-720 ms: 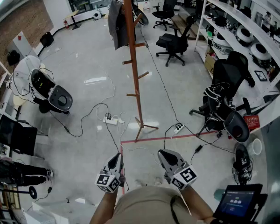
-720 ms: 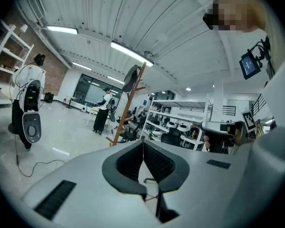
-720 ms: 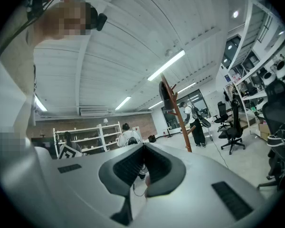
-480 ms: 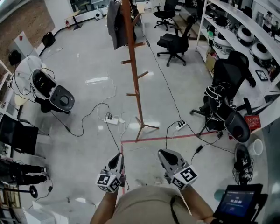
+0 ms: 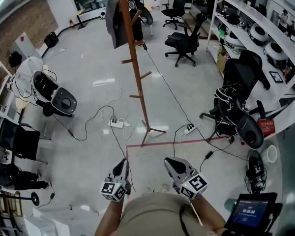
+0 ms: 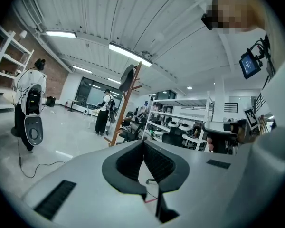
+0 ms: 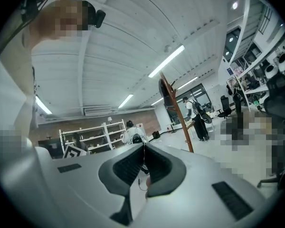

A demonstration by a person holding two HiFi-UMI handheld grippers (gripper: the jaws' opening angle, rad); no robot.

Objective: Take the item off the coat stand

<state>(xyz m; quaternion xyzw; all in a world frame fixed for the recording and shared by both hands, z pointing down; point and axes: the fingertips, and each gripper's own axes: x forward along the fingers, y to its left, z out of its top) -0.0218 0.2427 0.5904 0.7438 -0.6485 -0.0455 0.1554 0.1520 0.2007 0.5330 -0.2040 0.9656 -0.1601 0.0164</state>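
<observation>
A tall wooden coat stand rises from the floor several steps ahead of me. A dark grey garment hangs from a peg near its top, on the left side. My left gripper and right gripper are held low and close to my body, far short of the stand. Each has its jaws shut with nothing between them. The left gripper view shows the coat stand and garment beyond the left gripper. The right gripper view shows the coat stand and garment past the right gripper.
Cables and a power strip lie on the floor around the stand's base, with a red tape line in front. A white machine stands at the left. Office chairs and shelving are at the right. A person stands far off.
The head view has shifted slightly, so the coat stand and its garment now sit a little further left. Both grippers keep their place and stay shut.
</observation>
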